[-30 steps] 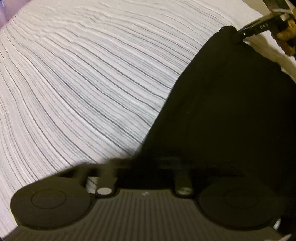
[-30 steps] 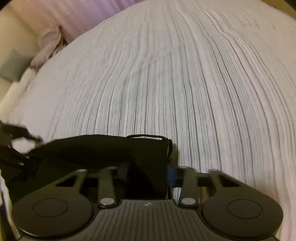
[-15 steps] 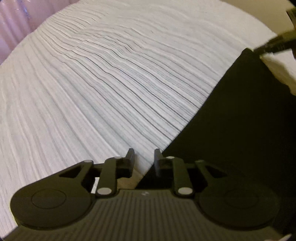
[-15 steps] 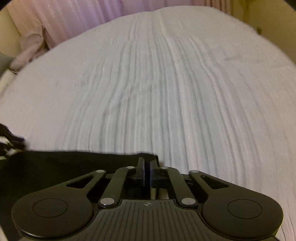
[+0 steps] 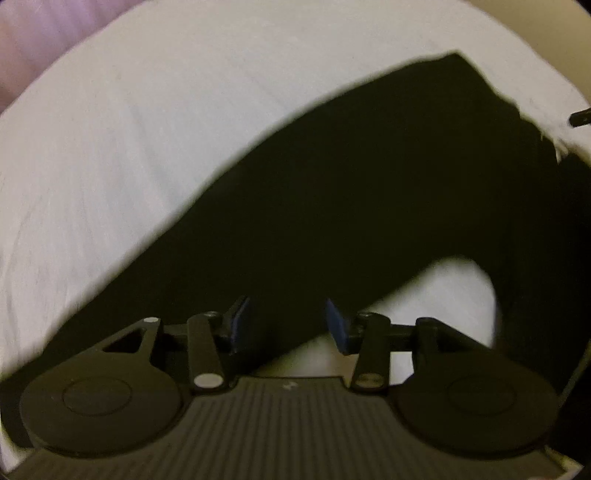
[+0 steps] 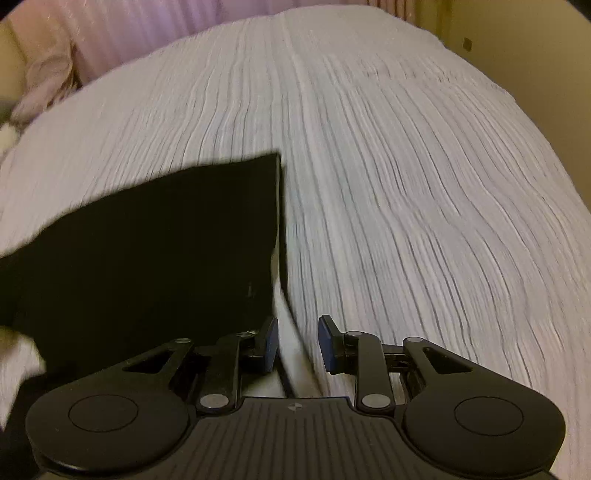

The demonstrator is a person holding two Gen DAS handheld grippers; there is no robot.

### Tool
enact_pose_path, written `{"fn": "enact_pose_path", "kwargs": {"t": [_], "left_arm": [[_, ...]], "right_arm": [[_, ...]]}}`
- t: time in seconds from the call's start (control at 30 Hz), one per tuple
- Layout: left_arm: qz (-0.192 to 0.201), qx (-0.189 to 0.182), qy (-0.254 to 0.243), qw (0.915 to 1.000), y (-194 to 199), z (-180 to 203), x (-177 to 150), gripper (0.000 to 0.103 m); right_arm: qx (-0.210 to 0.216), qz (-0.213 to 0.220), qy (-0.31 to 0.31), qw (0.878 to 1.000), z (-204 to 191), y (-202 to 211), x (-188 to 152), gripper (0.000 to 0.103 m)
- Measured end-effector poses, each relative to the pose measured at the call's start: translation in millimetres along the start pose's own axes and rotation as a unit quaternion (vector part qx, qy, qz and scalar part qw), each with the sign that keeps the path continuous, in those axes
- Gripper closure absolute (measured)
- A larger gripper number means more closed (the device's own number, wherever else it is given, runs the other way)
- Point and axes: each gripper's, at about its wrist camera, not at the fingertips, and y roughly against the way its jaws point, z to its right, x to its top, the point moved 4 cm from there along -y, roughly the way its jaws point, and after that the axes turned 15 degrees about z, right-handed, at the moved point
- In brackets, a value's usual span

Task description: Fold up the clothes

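Note:
A black garment (image 5: 351, 192) lies flat across the white striped bedspread (image 5: 129, 129). My left gripper (image 5: 288, 321) hovers above its near edge. The jaws are opening, and the blue pads (image 5: 336, 325) stand apart and press on nothing. In the right wrist view the black garment (image 6: 155, 251) lies left of centre, with a straight right edge running down toward my right gripper (image 6: 299, 339). That gripper's jaws are also opening. The cloth edge lies below the gap between the pads, and they do not pinch it.
The bedspread (image 6: 424, 184) stretches far ahead and to the right. A pink curtain (image 6: 147, 33) hangs behind the bed. A pale bundle of cloth (image 6: 48, 81) sits at the far left. A beige wall (image 6: 535, 55) borders the right side.
Both grippers were shut on the garment's corners, then let go as their jaws opened. Both have drawn back and up, and the garment now rests on the bed.

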Motion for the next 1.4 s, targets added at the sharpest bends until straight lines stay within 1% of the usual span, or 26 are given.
{"fn": "enact_pose_path", "kwargs": {"t": [0.03,0.07,0.1,0.13,0.17,0.2,0.23,0.37,0.43,0.53,0.6,0.67,0.77,0.83,0.87,0.9,1.0,1.03,1.07,1.1,1.13,1.2,1.27,1.3,1.33,1.4], "left_arm": [[-0.009,0.009,0.006,0.9999,15,-1,-18,0.059],[-0.019,0.015,0.01,0.9997,30,-2,-38,0.055],[-0.028,0.019,0.011,0.9994,44,-3,-57,0.05],[-0.037,0.023,0.011,0.999,58,-5,-75,0.049],[-0.047,0.026,0.004,0.9986,70,-6,-95,0.045],[-0.056,0.028,-0.003,0.998,82,-8,-114,0.041],[-0.066,0.028,-0.014,0.9974,95,-11,-134,0.04],[-0.09,0.021,-0.069,0.9934,139,-30,-211,0.039],[-0.096,0.024,-0.079,0.992,157,-49,-243,0.039],[-0.077,0.032,-0.05,0.9952,171,-84,-272,0.038],[-0.063,0.038,-0.02,0.9971,170,-109,-284,0.035],[-0.064,0.042,-0.002,0.997,160,-137,-299,0.035],[-0.079,0.025,0.033,0.996,141,-167,-319,0.035],[-0.099,-0.001,0.067,0.9928,129,-173,-335,0.035],[-0.11,-0.014,0.084,0.9903,123,-176,-342,0.037],[-0.114,-0.022,0.098,0.9885,121,-177,-347,0.061],[-0.107,-0.03,0.144,0.9833,144,-183,-353,0.099],[-0.101,-0.032,0.162,0.9811,157,-186,-355,0.099],[-0.096,-0.033,0.18,0.9784,170,-189,-356,0.099],[-0.098,-0.032,0.196,0.9752,186,-192,-358,0.099],[-0.103,-0.028,0.203,0.9733,204,-194,-359,0.099],[-0.108,-0.023,0.218,0.9697,242,-198,-357,0.099],[-0.113,-0.031,0.243,0.963,274,-208,-351,0.099],[-0.112,-0.029,0.25,0.9613,281,-216,-344,0.098],[-0.111,-0.026,0.256,0.9598,288,-224,-337,0.097],[-0.088,0.01,0.268,0.9594,287,-249,-316,0.091]], "right_arm": [[0.004,-0.004,0.008,1.0,-9,8,-7,0.075],[0.01,-0.004,0.017,1.0,-21,17,-14,0.073],[0.016,-0.002,0.025,1.0,-35,24,-18,0.068],[0.022,0.0,0.033,0.999,-49,31,-23,0.048],[0.03,0.003,0.038,0.999,-65,38,-28,0.033],[0.042,0.006,0.041,0.998,-83,43,-33,0.032],[0.055,0.002,0.047,0.997,-103,47,-39,0.032],[0.107,-0.014,0.1,0.989,-194,56,-63,0.032],[0.135,-0.025,0.13,0.982,-248,58,-79,0.032],[0.201,-0.049,0.159,0.965,-331,58,-101,0.032],[0.239,-0.061,0.191,0.95,-387,59,-117,0.032],[0.27,-0.073,0.221,0.934,-436,55,-133,0.032],[0.299,-0.095,0.27,0.91,-482,51,-164,0.032],[0.309,-0.112,0.308,0.893,-506,45,-183,0.032],[0.311,-0.121,0.329,0.883,-515,41,-194,0.032],[0.31,-0.131,0.347,0.875,-520,38,-205,0.032],[0.304,-0.16,0.386,0.856,-531,25,-234,0.032],[0.303,-0.172,0.396,0.85,-534,21,-243,0.033],[0.301,-0.184,0.402,0.845,-535,18,-248,0.039],[0.3,-0.195,0.406,0.841,-533,15,-249,0.053],[0.303,-0.206,0.408,0.836,-533,16,-249,0.087],[0.323,-0.228,0.407,0.824,-536,24,-241,0.09],[0.349,-0.231,0.399,0.816,-543,34,-219,0.091],[0.354,-0.225,0.394,0.818,-547,34,-203,0.091],[0.353,-0.215,0.389,0.823,-550,28,-187,0.091],[0.353,-0.193,0.378,0.834,-557,17,-153,0.09]]}}
